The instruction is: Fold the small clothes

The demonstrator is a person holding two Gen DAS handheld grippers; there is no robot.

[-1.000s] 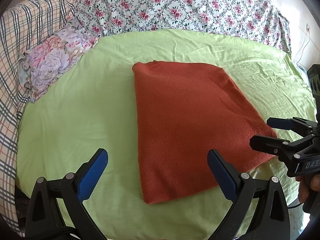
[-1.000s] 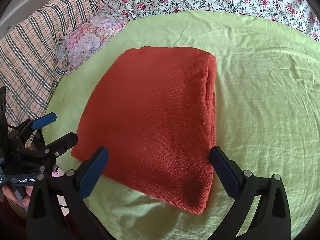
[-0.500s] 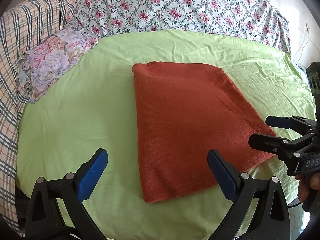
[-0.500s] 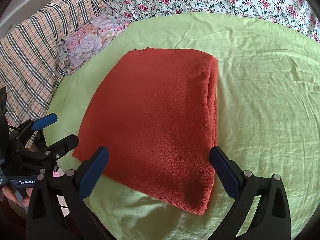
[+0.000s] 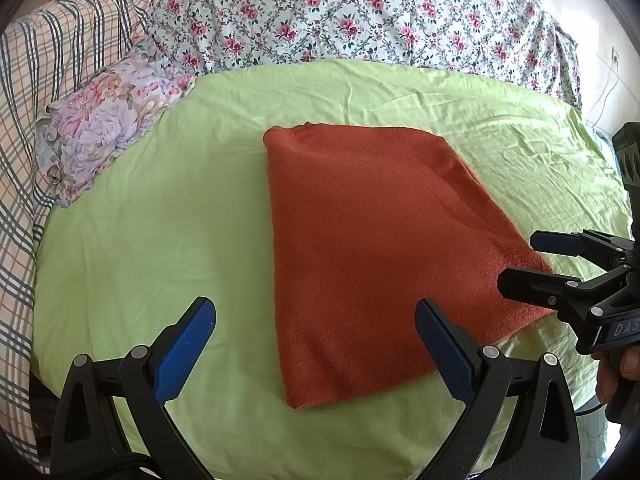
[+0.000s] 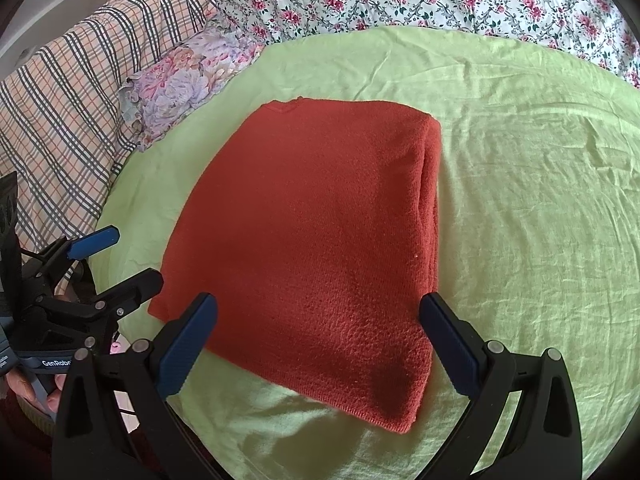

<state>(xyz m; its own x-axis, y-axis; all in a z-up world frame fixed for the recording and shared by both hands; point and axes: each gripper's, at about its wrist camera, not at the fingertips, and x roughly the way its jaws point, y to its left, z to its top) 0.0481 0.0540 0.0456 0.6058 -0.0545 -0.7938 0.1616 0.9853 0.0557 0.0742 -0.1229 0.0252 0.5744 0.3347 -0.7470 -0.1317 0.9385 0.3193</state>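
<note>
- On the bed, over a light green sheet (image 5: 120, 240), the rust-red knitted garment (image 5: 372, 248) lies flat as a neat rectangular packet, roughly in the middle of the sheet.
- In the right wrist view its right-hand edge (image 6: 430, 184) shows stacked layers rolled over one another, so it has been folded at least once lengthwise; no sleeves or loose flaps stick out.
- The left gripper (image 5: 316, 344) hangs above the near-left corner of the packet, jaws spread wide, nothing between them and no contact with the cloth.
- The right gripper (image 6: 320, 340) hangs over the near edge on the other side, likewise spread wide and empty; it straddles the near-right part of the garment without pinching it.
- Each gripper shows at the edge of the other's view, just beside the garment's near corners.
- Judged from this, the fold is largely done: the piece is compact and squared. What may be left is one more crosswise fold, near edge to far edge, or simply moving it aside.
- A floral pillow (image 5: 104, 128) and patterned bedding (image 5: 360, 12) lie beyond the sheet, well apart from the garment.
</note>
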